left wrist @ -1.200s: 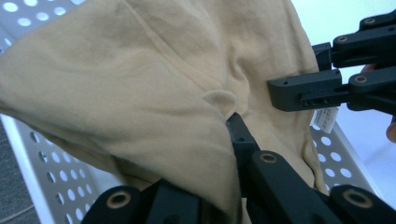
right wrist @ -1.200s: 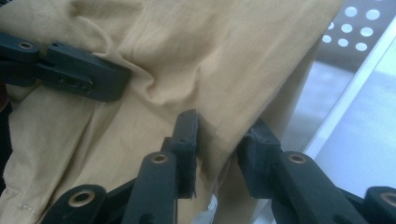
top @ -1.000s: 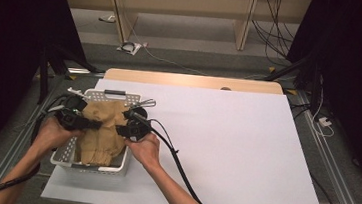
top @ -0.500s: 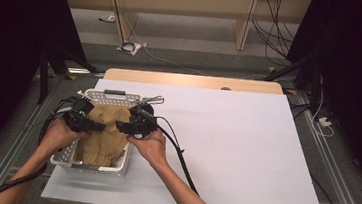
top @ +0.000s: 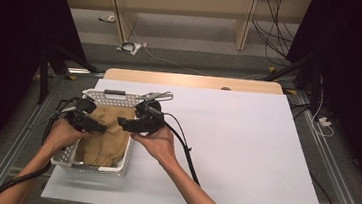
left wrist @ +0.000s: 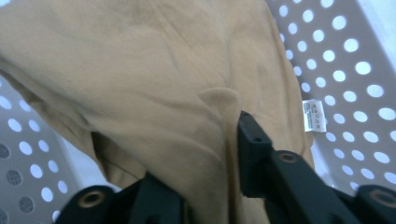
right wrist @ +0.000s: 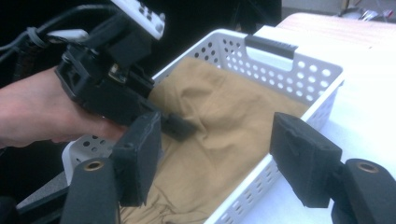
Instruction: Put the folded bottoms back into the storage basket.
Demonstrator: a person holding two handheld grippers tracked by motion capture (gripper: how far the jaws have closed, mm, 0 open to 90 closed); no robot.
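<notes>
We are looking at a tan cloth (top: 107,136) lying bunched inside a white perforated basket (top: 93,167), which is sitting at the left side of the white table (top: 244,153), near the person's edge. A small white label (left wrist: 313,115) is showing at one edge of the cloth, against the basket's dotted wall.

The left gripper (top: 97,126) is reaching over the basket from its left side, carried by the left hand (top: 64,134). In the left gripper view, a fold of the cloth is lying between its two black jaws and draping over one of them. The jaws have just been opening, and we are seeing a gap beside the visible pad (left wrist: 252,135), so we are recording this grip as loosened, with the cloth between the jaws but not pinched.

The right gripper (top: 125,123) is hovering over the basket's right rim, held by the right hand (top: 159,142). Its jaws have just been opening as well. In the right gripper view they are standing wide apart with nothing between them, and the cloth and basket are lying below and beyond them. Its cable (top: 184,147) is trailing across the table toward the person.
</notes>
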